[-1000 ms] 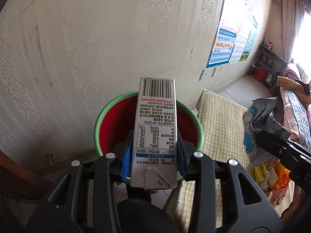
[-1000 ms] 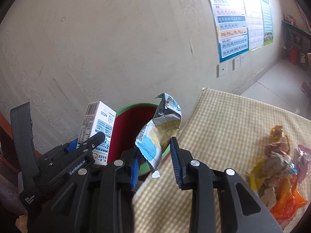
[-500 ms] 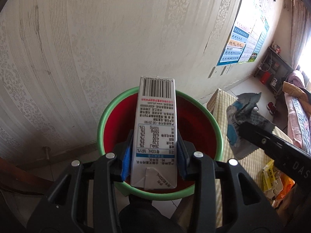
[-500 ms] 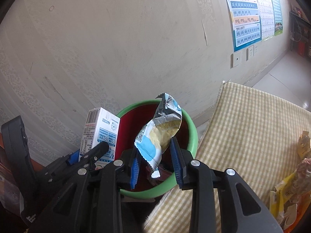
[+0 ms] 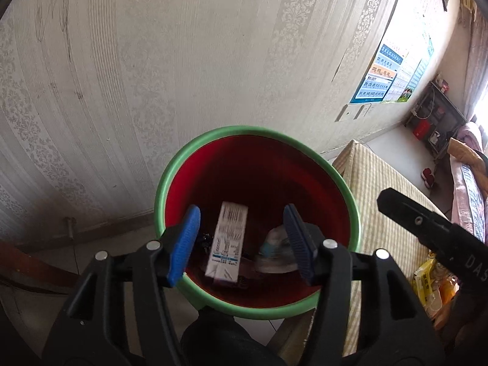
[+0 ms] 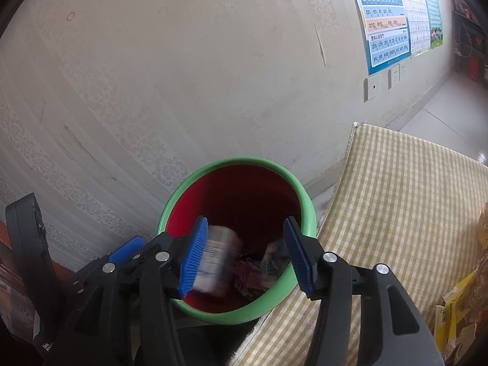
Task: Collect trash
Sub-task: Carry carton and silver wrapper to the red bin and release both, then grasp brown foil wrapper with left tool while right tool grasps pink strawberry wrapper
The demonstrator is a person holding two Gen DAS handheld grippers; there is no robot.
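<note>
Both pieces of trash have left the jaws since a second ago: the white rectangular drink carton (image 5: 227,241) with the barcode and the crumpled blue-and-silver snack wrapper (image 5: 274,251) now lie blurred inside the red plastic bin with the green rim (image 5: 195,158). With blue pads spread apart over the bin's mouth, the left gripper (image 5: 242,241) and the right gripper (image 6: 245,254) are opening and grip nothing. Behind the bin rises a pale patterned wallpaper wall (image 5: 183,61) carrying a blue chart poster (image 6: 387,27), and just right of it lies a yellow checked cloth surface (image 6: 405,201) with bright leftover wrappers (image 6: 457,314) at its edge.
</note>
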